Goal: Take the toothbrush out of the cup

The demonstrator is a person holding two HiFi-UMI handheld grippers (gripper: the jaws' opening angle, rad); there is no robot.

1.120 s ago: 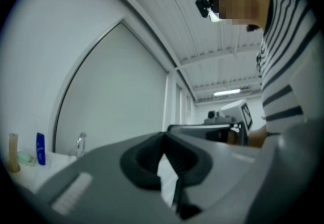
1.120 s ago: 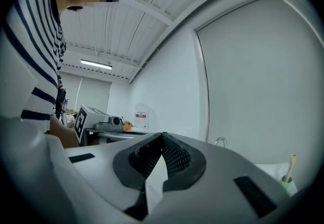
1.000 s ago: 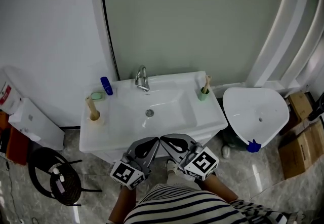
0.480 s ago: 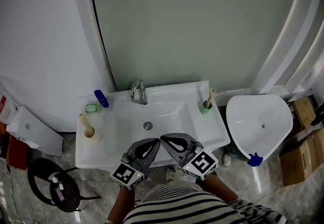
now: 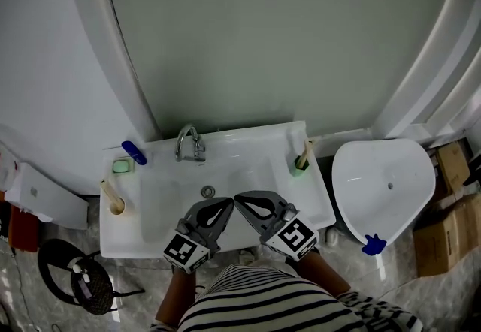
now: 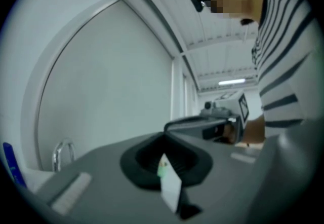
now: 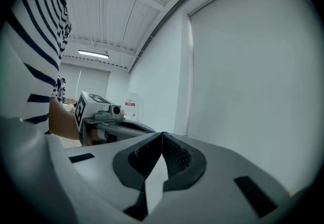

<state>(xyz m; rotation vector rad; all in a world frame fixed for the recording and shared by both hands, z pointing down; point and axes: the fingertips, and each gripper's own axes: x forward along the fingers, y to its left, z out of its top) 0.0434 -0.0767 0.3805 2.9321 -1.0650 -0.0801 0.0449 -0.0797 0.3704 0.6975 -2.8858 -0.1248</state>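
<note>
Doubt over the target comes first: a pale cup (image 5: pixel 115 206) with a brush (image 5: pixel 107 189) stands on the sink's (image 5: pixel 319 199) left rim, a green cup (image 5: pixel 301 166) with a toothbrush (image 5: pixel 306 150) on the right. Between them, left gripper (image 5: pixel 225 205) and right gripper (image 5: pixel 244 203) hover clenched and empty; unopened jaws could topple either cup.

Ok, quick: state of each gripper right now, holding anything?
Left gripper: closed, nothing between the jaws.
Right gripper: closed, nothing between the jaws.
</note>
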